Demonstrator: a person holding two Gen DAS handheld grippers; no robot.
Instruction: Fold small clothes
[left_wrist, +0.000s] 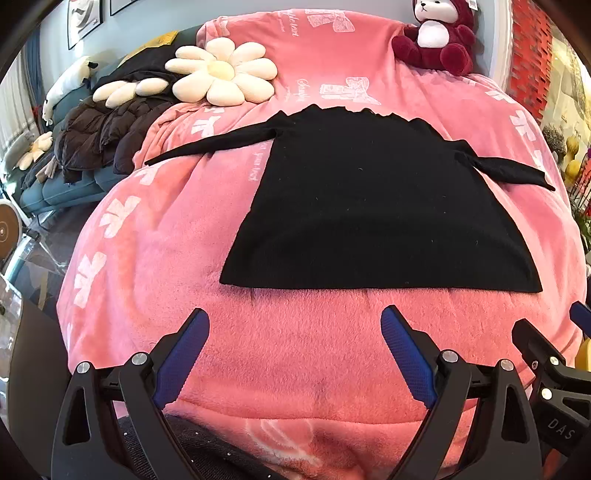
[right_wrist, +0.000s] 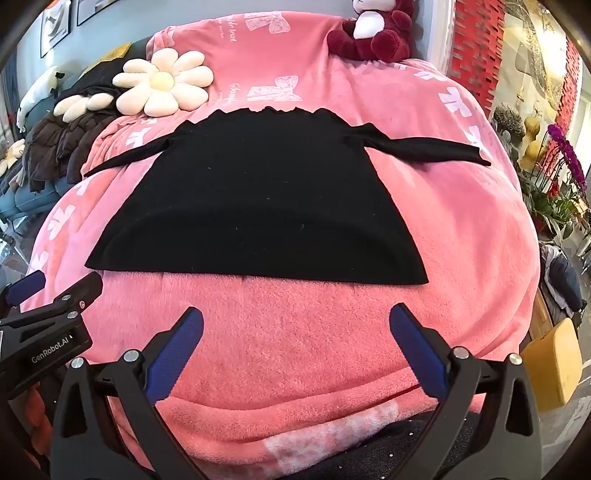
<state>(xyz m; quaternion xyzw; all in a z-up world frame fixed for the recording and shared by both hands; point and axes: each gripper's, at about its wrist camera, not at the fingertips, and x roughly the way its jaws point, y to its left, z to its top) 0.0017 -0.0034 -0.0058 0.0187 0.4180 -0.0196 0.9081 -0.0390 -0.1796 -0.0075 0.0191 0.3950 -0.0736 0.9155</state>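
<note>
A small black long-sleeved garment (left_wrist: 373, 206) lies flat on a pink fleece blanket (left_wrist: 295, 350), hem toward me, both sleeves spread out sideways. It also shows in the right wrist view (right_wrist: 266, 206). My left gripper (left_wrist: 295, 321) is open and empty, just short of the hem's left half. My right gripper (right_wrist: 295, 321) is open and empty, just short of the hem's right half. The right gripper shows at the right edge of the left wrist view (left_wrist: 550, 325). The left gripper shows at the left edge of the right wrist view (right_wrist: 55, 284).
A flower cushion (left_wrist: 223, 72) and a dark red plush bear (left_wrist: 437, 37) sit at the blanket's far end. Dark jackets (left_wrist: 103, 125) lie on a sofa to the left. Plants (right_wrist: 554, 177) and a yellow stool (right_wrist: 550, 369) stand at the right.
</note>
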